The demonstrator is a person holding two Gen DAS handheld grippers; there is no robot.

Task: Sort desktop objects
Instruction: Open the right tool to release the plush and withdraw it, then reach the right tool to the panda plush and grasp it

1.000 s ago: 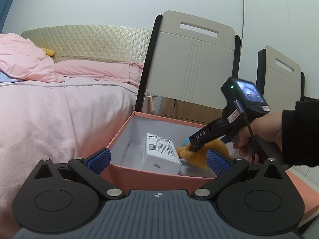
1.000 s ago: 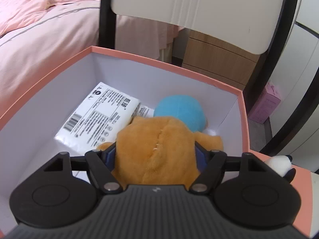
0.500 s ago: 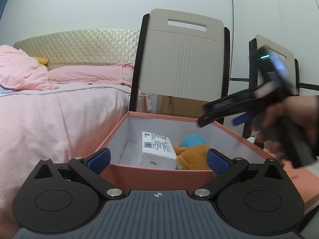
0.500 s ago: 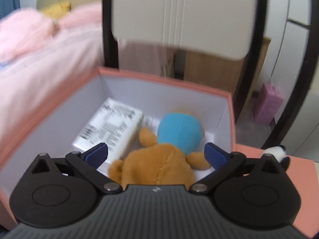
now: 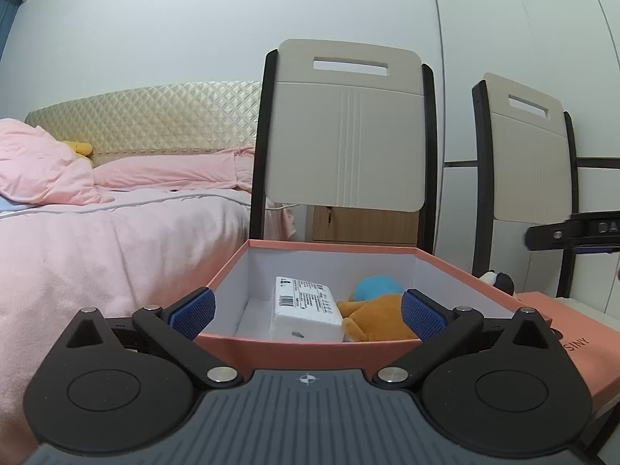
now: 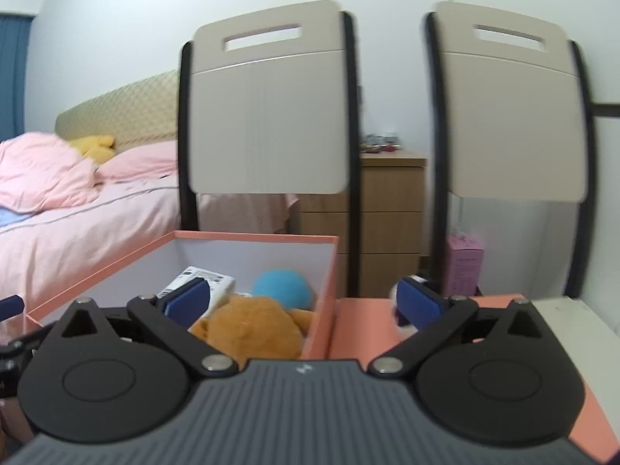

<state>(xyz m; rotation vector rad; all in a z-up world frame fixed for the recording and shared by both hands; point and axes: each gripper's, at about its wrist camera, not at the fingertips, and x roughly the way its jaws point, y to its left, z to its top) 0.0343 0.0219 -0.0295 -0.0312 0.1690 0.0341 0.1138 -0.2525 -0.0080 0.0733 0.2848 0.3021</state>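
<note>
Left wrist view: left gripper [image 5: 307,312] wide, empty, near the box [image 5: 310,343]; pack [image 5: 306,312] and plush [image 5: 381,317] inside.

Right wrist view: right gripper [image 6: 302,304] wide, empty; panda [image 6: 403,302] on the lid [image 6: 360,329], half hidden, could roll off if nudged.

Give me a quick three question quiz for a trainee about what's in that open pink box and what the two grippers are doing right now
1. True or false: the right gripper is shut on the orange plush toy.
2. Which item lies leftmost inside the pink box in the left wrist view? A) white labelled pack B) blue plush C) the orange plush toy
3. Fill in: the small black and white toy sits ____ the pink box, on its right side.

Key: 1. False, its jaws are open and empty; the left gripper is open too. 2. A. 3. outside.
</note>
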